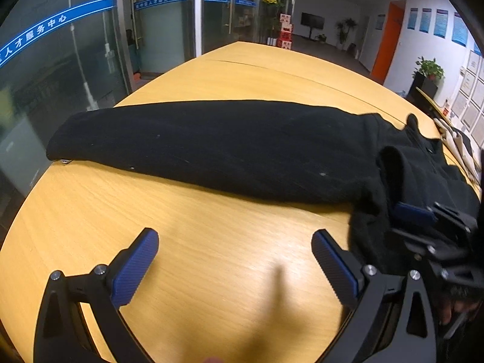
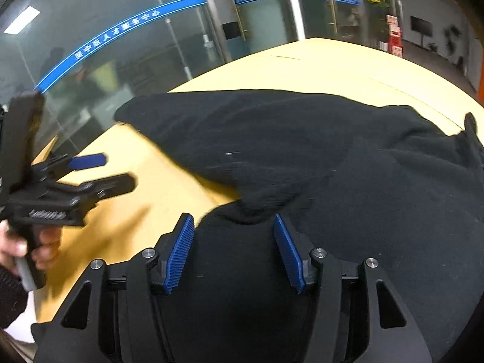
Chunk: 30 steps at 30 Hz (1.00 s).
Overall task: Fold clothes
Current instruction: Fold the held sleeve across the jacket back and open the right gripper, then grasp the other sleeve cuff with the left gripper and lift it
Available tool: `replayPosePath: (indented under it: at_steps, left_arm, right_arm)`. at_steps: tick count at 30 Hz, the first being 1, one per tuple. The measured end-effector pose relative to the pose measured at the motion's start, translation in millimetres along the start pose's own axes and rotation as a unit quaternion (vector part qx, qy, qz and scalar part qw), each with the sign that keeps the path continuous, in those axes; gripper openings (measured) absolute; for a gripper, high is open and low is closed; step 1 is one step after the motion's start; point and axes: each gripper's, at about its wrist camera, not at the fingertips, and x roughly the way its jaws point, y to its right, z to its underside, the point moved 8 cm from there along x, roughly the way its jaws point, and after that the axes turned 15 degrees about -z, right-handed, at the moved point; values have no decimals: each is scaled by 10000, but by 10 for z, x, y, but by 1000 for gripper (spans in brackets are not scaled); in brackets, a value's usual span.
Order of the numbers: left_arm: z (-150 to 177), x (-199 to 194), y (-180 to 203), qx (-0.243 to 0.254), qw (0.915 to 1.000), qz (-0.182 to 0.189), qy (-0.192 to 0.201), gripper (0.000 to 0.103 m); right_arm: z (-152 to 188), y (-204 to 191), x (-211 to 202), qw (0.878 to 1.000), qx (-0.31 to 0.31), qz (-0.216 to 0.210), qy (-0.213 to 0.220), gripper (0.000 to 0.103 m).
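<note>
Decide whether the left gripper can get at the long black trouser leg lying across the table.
Probably yes. The left gripper is open over bare table, and nothing lies between its fingers and the trouser leg just ahead.

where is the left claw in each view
Left wrist view: the left claw fills the bottom, open over the bare wooden table, with black clothing beyond.
Right wrist view: the left claw is at the left edge, hand-held, open, above the table.
Shared landmark: the blue banner with white characters on the glass wall.
</note>
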Motion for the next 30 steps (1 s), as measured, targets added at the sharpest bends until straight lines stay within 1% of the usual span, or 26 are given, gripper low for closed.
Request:
replayPosePath:
  at_steps: [1, 3, 6, 9, 10, 12, 14, 15, 17, 19, 22, 23, 24, 25, 26, 27, 28, 29, 30]
  left_arm:
    - [-16, 29, -35, -32, 10000, -41, -24, 103]
    - [-45, 119, -132, -93, 9998, -166, -114, 103]
    - [-120, 287, -330, -195, 9989, -350, -251, 103]
    - [-223, 456, -565, -347, 9974, -502, -377, 103]
    - [-265, 515, -665, -442, 9967, -536, -426, 103]
    - [-343, 649, -912, -764, 9935, -587, -602, 103]
    - [-385, 794, -1180, -1197, 9876, -546, -857, 103]
    - [-398, 862, -1309, -1401, 9838, -551, -970, 103]
    - [-417, 989, -1552, -1768, 9755, -651, -1137, 103]
    - [-456, 1088, -1726, -2071, 9686, -684, -1189, 103]
    - [-593, 1177, -1859, -2269, 9660, -671, -1038, 102]
    - [-638, 1203, -1890, -2305, 9656, -689, -990, 101]
    - [-681, 1218, -1917, -2337, 9654, -699, -917, 92]
    - [-723, 1223, -1938, -2361, 9657, -700, -823, 79]
    - [-762, 1233, -1953, -2386, 9660, -650, -759, 35]
    - [-776, 1263, -1942, -2466, 9645, -492, -802, 8]
    - [-757, 1282, -1948, -2636, 9603, -301, -863, 8]
    - [-761, 1279, -1985, -2802, 9561, -212, -836, 7]
    - [-782, 1279, -1990, -2872, 9539, -162, -853, 7]
  right_arm:
    - [1, -18, -52, 9999, -8, 25, 102, 56]
    - [23, -24, -260, 9989, 97, 51, 461, 56]
    - [164, 5, -708, 9949, 205, 281, 948, 58]
    - [472, 148, -1055, 9911, 435, 590, 1113, 62]
    - [570, 209, -1130, 9896, 577, 651, 1144, 62]
    - [726, 304, -1233, 9864, 921, 625, 1211, 62]
    - [777, 337, -1330, 9827, 1164, 581, 1319, 62]
    - [768, 326, -1367, 9817, 1165, 551, 1399, 62]
    - [745, 318, -1361, 9813, 1146, 553, 1442, 63]
    - [747, 306, -1293, 9837, 1097, 554, 1315, 63]
    - [766, 282, -1186, 9877, 1001, 549, 1067, 63]
    - [779, 276, -1165, 9885, 973, 548, 1023, 63]
    - [792, 269, -1144, 9892, 946, 548, 979, 63]
    - [801, 269, -1135, 9895, 938, 548, 954, 63]
    - [805, 279, -1138, 9892, 960, 549, 957, 63]
    - [811, 292, -1142, 9888, 991, 548, 968, 63]
    - [816, 304, -1146, 9884, 1022, 548, 976, 63]
    - [821, 310, -1143, 9881, 1047, 547, 981, 63]
    - [826, 310, -1132, 9879, 1064, 547, 983, 63]
